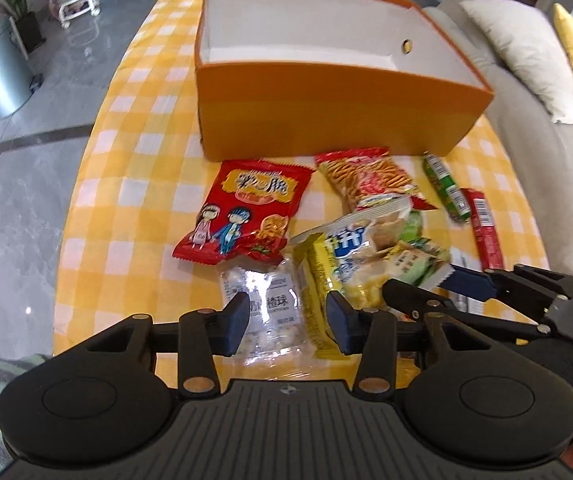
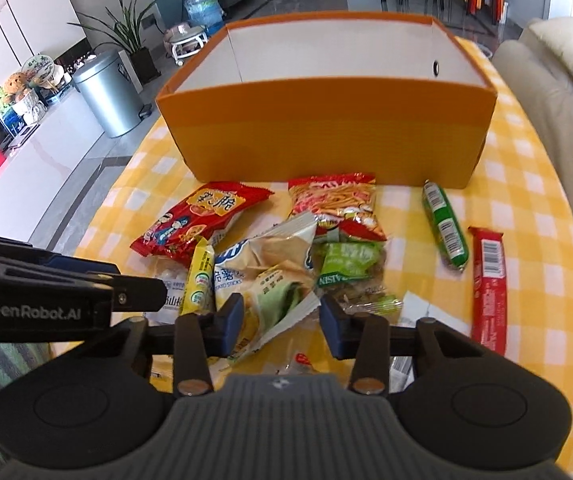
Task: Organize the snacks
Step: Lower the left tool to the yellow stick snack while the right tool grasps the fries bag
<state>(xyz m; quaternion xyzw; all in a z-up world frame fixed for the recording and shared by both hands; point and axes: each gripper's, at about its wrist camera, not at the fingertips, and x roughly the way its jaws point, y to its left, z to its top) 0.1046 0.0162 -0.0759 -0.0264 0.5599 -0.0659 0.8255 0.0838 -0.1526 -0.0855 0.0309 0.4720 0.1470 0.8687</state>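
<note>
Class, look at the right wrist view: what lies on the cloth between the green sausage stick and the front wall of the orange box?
Nothing: only bare checked tablecloth separates the green sausage stick from the orange box.

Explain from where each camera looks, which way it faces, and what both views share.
Left wrist: sits on the left gripper, looking steeply down over a clear packet toward the orange box; own jaws show, the right gripper enters at right.
Right wrist: sits on the right gripper, facing the same box; own jaws straddle a pale-green packet, the left gripper enters at left.
Shared: box, snack pile, yellow checked cloth.
</note>
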